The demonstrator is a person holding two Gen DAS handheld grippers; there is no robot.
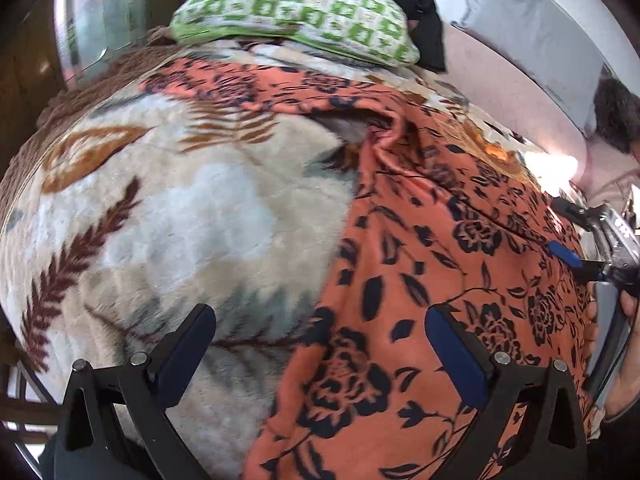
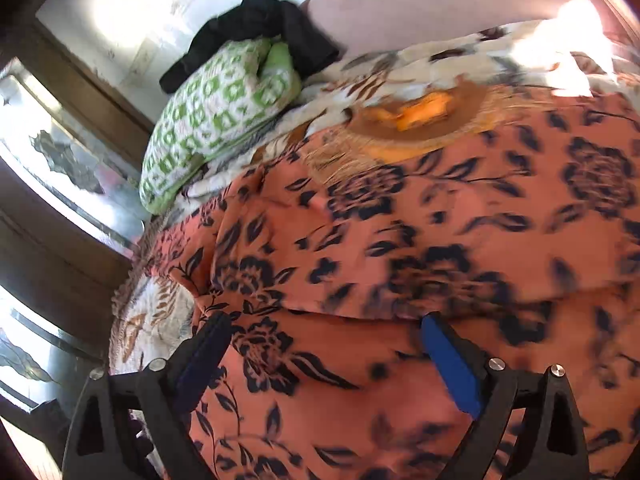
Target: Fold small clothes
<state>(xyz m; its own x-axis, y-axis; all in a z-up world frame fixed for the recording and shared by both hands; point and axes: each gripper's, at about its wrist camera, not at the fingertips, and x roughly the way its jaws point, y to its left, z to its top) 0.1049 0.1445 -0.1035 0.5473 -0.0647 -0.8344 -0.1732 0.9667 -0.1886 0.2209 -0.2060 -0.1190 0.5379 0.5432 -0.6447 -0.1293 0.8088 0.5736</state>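
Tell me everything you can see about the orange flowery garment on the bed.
The orange garment is thin, soft-looking cloth printed with dark navy roses and leaves. It lies spread over the fleecy leaf-patterned blanket, rumpled, with a raised fold near its upper middle and a narrower part stretching towards the green checked pillow. A layer edge crosses it in the right wrist view, so it looks partly doubled over. A fringed tan and orange piece borders its far edge. Neither pair of jaws grips it.
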